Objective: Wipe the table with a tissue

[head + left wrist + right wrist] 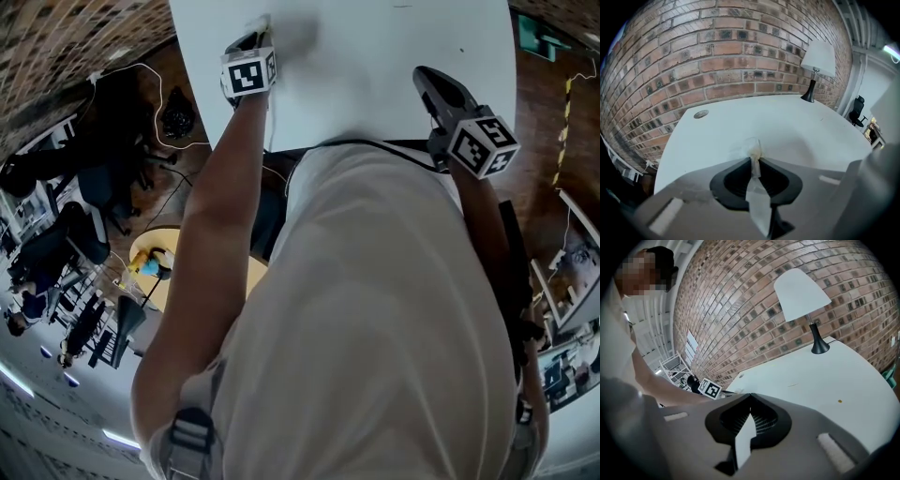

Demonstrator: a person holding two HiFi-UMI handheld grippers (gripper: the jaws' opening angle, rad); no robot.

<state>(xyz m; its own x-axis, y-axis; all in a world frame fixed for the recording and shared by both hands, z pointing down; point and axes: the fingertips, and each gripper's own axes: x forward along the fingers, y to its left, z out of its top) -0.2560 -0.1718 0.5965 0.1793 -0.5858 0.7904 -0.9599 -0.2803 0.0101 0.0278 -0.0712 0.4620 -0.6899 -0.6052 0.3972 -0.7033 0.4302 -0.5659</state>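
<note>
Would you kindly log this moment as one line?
left gripper: shut on tissue | tissue: against table | right gripper: shut, empty

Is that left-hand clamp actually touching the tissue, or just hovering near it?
Touching. In the left gripper view, the left gripper has its jaws closed on the tissue, a crumpled tuft poking out past the tips.

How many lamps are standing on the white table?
1. The lamp stands at the table's far corner, beside the brick wall. Part of the table is hidden, so others may exist.
</note>
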